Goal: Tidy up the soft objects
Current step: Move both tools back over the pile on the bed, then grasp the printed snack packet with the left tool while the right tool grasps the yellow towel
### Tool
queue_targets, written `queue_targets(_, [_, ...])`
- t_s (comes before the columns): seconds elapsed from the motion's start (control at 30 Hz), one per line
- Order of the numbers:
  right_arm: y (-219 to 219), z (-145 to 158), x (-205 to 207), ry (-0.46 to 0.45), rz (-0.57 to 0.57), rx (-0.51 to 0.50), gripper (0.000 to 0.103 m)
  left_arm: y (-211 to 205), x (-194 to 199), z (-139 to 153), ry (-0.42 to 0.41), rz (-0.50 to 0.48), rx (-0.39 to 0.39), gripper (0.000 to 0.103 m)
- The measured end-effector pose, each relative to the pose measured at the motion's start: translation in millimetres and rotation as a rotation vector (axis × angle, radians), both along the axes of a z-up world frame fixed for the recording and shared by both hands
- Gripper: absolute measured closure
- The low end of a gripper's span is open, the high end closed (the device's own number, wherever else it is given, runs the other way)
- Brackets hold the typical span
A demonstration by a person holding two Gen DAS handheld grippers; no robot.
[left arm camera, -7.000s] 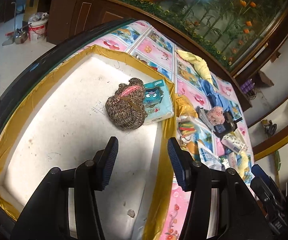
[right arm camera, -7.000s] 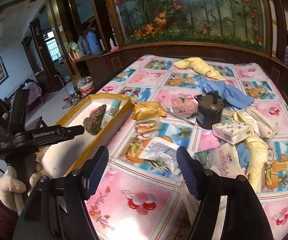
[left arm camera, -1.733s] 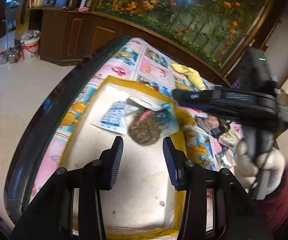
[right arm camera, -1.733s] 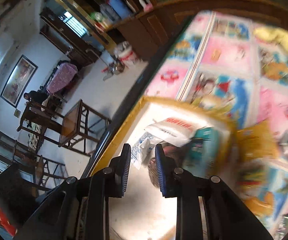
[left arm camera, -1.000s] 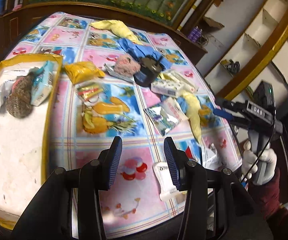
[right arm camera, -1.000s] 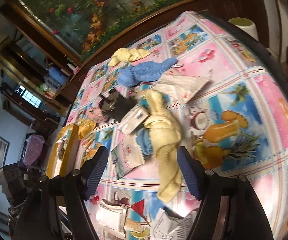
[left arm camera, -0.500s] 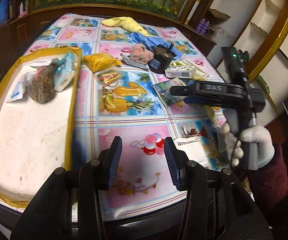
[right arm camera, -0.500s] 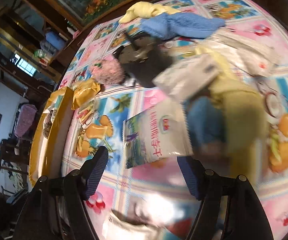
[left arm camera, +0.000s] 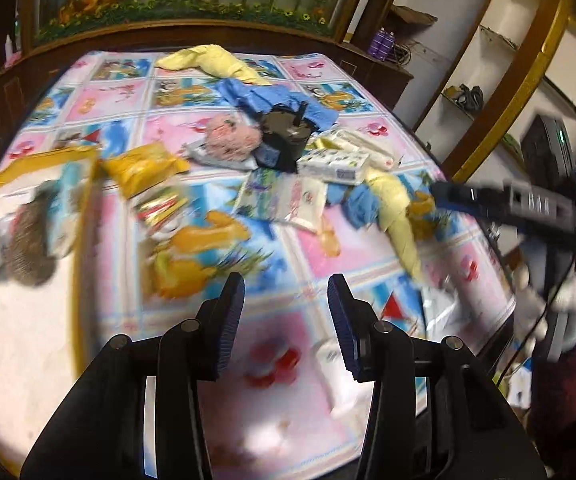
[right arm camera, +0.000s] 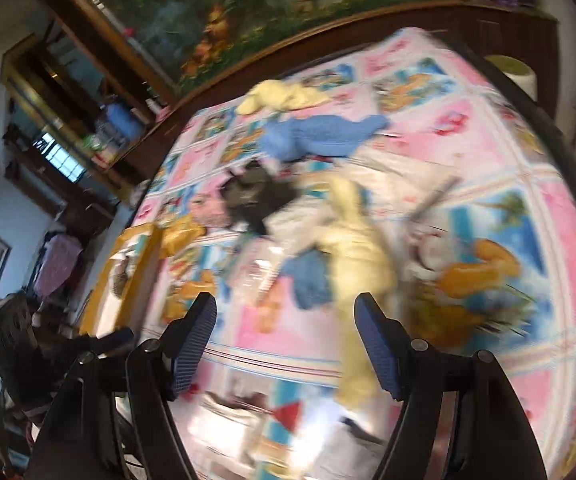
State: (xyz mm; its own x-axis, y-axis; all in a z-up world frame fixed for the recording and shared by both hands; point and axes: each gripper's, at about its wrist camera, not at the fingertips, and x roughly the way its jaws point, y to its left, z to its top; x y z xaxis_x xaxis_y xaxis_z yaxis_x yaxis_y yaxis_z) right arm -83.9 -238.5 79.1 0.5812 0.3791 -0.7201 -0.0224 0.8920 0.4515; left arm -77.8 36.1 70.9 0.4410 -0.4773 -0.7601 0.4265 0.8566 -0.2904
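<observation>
Pink-and-blue cartoon oilcloth covers the table (left arm camera: 295, 248), strewn with soft things: a pale yellow towel (left arm camera: 393, 216) lies crumpled toward the right side, overlapping a blue cloth (left arm camera: 357, 204), with a printed tissue pack (left arm camera: 333, 162) just behind them and a flat wipes packet (left arm camera: 284, 200) beside it. Farther back sit a pink fluffy ball (left arm camera: 230, 140), a dark pouch (left arm camera: 286, 136), a blue towel (left arm camera: 276, 98) and another yellow towel (left arm camera: 208, 62). At the left, a yellow-rimmed tray (left arm camera: 84, 240) holds a brown knitted bundle (left arm camera: 28, 248) and a teal packet (left arm camera: 64, 208). Both tongs hang released and empty above the table: the left gripper (left arm camera: 286, 300) over the near edge, the right gripper (right arm camera: 286, 326) with jaws spread wide, above the blurred yellow towel (right arm camera: 353, 256)
</observation>
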Motion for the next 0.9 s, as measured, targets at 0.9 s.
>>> queue_targets(0.9, [-2.9,-27.9,-2.6,0.035,0.024,0.017,0.031,-23.1,55.5,-17.3,0.038,-0.004,0.151,0.058])
